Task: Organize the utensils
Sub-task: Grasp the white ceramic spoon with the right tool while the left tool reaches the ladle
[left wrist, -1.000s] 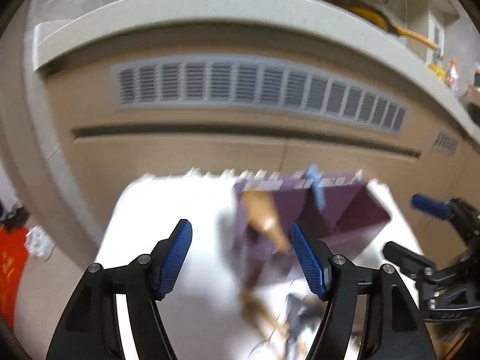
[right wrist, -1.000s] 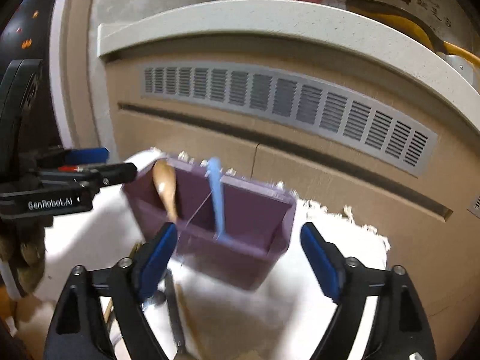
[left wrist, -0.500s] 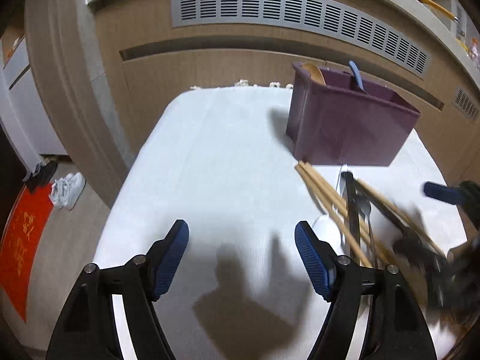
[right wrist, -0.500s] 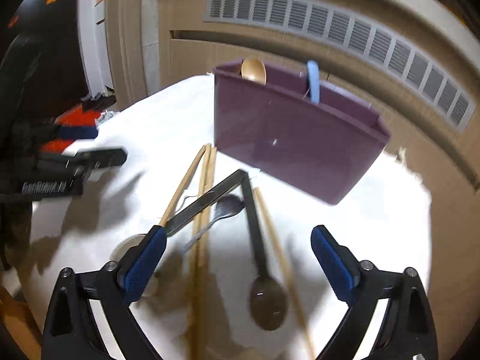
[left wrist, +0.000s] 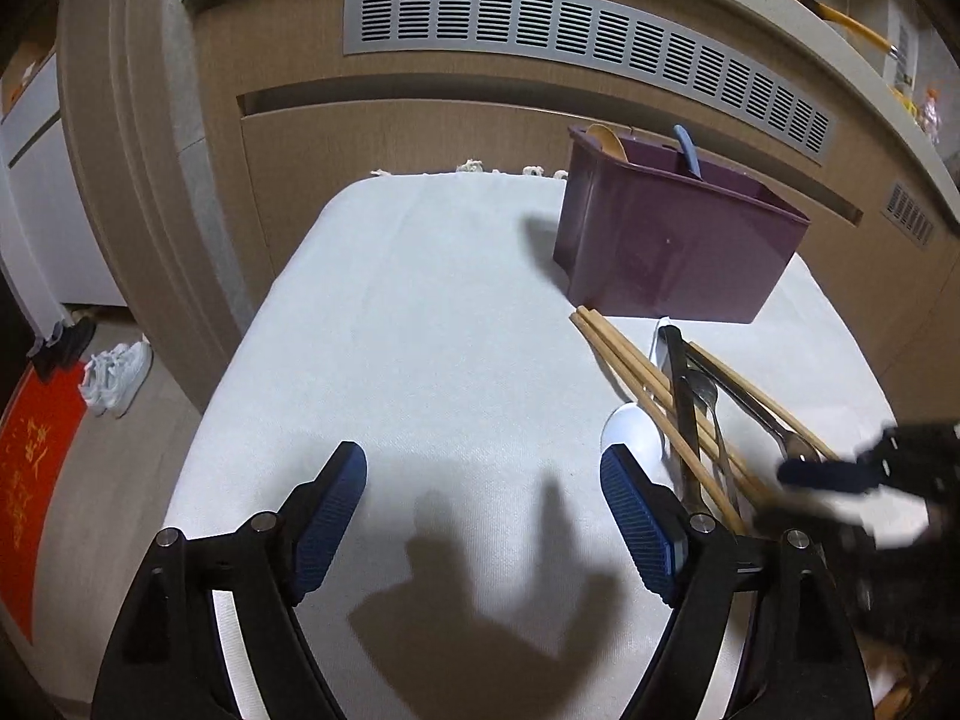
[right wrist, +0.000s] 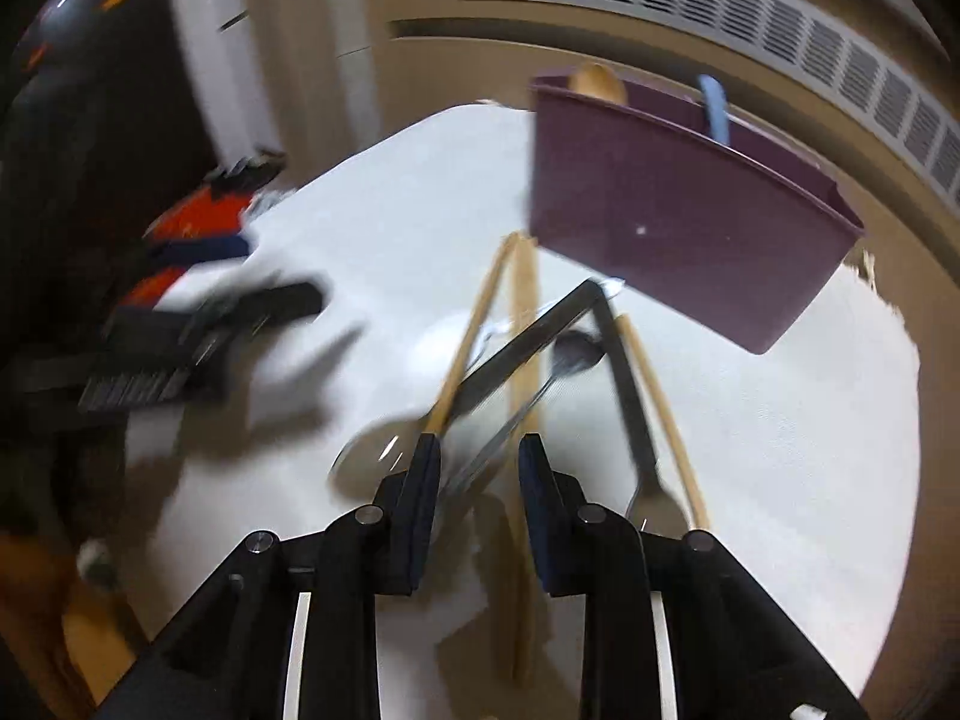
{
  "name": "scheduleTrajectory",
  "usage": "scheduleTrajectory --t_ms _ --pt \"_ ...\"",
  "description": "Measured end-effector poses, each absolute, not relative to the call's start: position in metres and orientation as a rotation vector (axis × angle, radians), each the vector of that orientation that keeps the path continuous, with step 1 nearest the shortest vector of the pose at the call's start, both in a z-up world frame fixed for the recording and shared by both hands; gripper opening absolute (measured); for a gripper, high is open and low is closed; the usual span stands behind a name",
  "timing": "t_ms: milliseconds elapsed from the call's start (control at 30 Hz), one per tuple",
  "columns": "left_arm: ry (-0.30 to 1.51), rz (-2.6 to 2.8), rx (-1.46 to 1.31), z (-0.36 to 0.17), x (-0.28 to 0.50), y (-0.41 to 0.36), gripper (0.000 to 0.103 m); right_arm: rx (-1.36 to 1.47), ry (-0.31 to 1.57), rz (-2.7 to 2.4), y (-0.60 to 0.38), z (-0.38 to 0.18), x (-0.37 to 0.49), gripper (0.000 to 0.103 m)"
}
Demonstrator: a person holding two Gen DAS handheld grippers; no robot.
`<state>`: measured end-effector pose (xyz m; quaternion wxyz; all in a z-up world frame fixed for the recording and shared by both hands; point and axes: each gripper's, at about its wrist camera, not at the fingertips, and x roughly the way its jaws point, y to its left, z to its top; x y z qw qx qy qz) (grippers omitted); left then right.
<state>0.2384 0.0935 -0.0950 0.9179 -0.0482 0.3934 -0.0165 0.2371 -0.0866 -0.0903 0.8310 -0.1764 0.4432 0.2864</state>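
Note:
A purple utensil box (left wrist: 672, 246) stands at the far right of the white table (left wrist: 420, 330); it also shows in the right wrist view (right wrist: 678, 222). A wooden spoon (right wrist: 597, 83) and a blue handle (right wrist: 714, 108) stick out of it. In front of it lie wooden chopsticks (right wrist: 522, 324), dark metal spoons (right wrist: 576, 354) and a white spoon (left wrist: 630, 432). My left gripper (left wrist: 483, 522) is open and empty over bare cloth. My right gripper (right wrist: 480, 480) is half closed, low over the utensil pile, with a metal handle between its fingers; no grip shows.
A brown cabinet front with a grey vent grille (left wrist: 570, 48) rises behind the table. The floor at the left holds a red mat (left wrist: 30, 480) and white shoes (left wrist: 117, 375). The table's left edge drops off near my left gripper.
Both grippers pulled back from the box and tilted down toward the table. The right gripper narrowed from wide open and dropped onto the utensil pile. The left one stayed open.

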Motion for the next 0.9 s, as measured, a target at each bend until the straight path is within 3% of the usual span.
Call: scheduleTrajectory --t_ms 433,533,900 --pt "0.818 -0.054 -0.088 -0.087 0.230 0.084 0.083 -0.358 0.971 0.630 -0.071 -0.115 0.227 0.026" --pt "0.816 -0.048 -0.089 -0.085 0.227 0.087 0.083 -0.341 0.963 0.619 -0.080 -0.112 0.227 0.021" --pt "0.802 -0.106 -0.052 -0.081 0.228 0.060 0.083 -0.227 0.700 0.485 -0.153 -0.011 0.239 0.021"
